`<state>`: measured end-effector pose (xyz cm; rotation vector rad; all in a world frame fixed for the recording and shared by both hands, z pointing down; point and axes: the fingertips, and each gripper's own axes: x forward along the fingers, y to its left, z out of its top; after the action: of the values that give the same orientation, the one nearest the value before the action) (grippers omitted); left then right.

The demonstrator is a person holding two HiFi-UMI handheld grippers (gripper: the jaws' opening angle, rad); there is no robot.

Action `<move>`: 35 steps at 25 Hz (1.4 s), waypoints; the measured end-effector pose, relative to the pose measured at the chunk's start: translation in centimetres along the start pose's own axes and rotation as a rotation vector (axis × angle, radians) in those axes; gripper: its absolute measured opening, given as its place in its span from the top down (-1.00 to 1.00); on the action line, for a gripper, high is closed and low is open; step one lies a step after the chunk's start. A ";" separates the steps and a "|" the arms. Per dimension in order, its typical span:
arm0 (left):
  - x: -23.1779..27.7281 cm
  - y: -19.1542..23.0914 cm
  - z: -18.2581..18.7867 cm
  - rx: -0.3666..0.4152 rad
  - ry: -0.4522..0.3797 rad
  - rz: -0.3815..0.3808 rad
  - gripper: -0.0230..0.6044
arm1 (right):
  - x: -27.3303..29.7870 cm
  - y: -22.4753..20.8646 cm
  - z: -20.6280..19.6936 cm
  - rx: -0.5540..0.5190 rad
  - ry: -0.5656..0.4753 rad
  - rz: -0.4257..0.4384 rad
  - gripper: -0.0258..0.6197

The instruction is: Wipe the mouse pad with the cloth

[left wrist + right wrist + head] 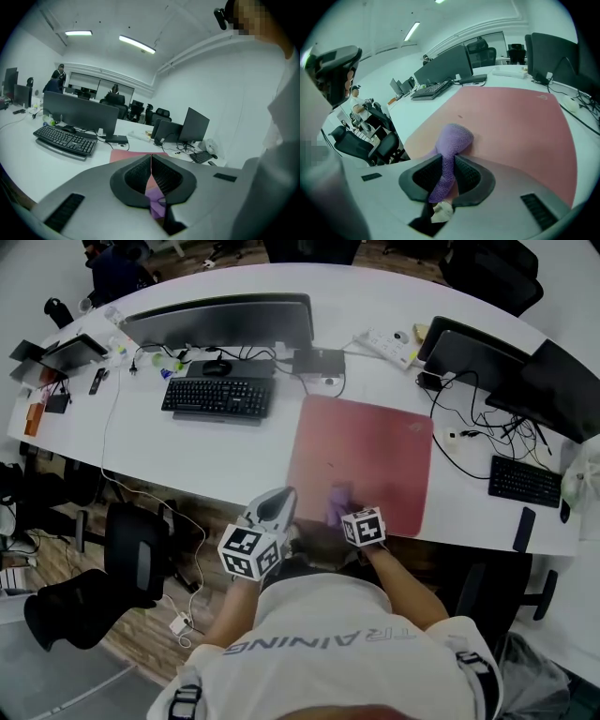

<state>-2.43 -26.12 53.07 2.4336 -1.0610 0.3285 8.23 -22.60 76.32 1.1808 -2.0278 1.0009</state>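
A red mouse pad (361, 451) lies on the white desk (234, 451), reaching its near edge. A purple cloth (337, 503) rests bunched on the pad's near part. My right gripper (345, 514) is shut on the purple cloth (454, 138), whose free end presses onto the pad (511, 117). My left gripper (280, 500) hovers just left of the pad's near corner, jaws shut with nothing seen between them (151, 161). A bit of purple cloth (158, 206) shows through the gap behind its jaws, and the pad (129, 156) lies beyond.
A black keyboard (217, 397) and monitor (220, 320) stand left of the pad. Laptops (469, 352), cables, a second keyboard (525, 481) and a phone (523, 529) crowd the right. A power strip (386, 346) lies behind. An office chair (131, 554) stands at the lower left.
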 end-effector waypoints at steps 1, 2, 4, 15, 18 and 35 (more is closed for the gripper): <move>0.4 -0.9 0.0 0.004 -0.001 -0.009 0.82 | -0.7 -0.8 -0.5 0.003 -0.002 -0.008 0.63; 0.8 -1.8 0.0 0.009 -0.002 -0.018 0.82 | -1.4 -1.7 -1.0 0.005 -0.004 -0.018 0.63; 1.6 -3.5 0.0 0.015 -0.007 -0.035 0.82 | -2.8 -3.4 -1.9 0.016 -0.010 -0.039 0.63; 5.4 -12.1 -0.6 0.033 -0.025 -0.123 0.82 | -10.8 -13.1 -6.5 0.068 -0.034 -0.179 0.63; 6.1 -13.7 -0.6 0.038 -0.027 -0.143 0.82 | -12.6 -15.5 -7.7 0.104 -0.046 -0.215 0.63; 5.1 -12.2 3.0 0.125 -0.076 -0.173 0.82 | -18.4 -17.3 -4.6 0.211 -0.235 -0.328 0.63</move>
<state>10.17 -23.58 48.59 2.6471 -0.8761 0.2538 32.23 -16.09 70.00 1.7497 -1.8455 0.9636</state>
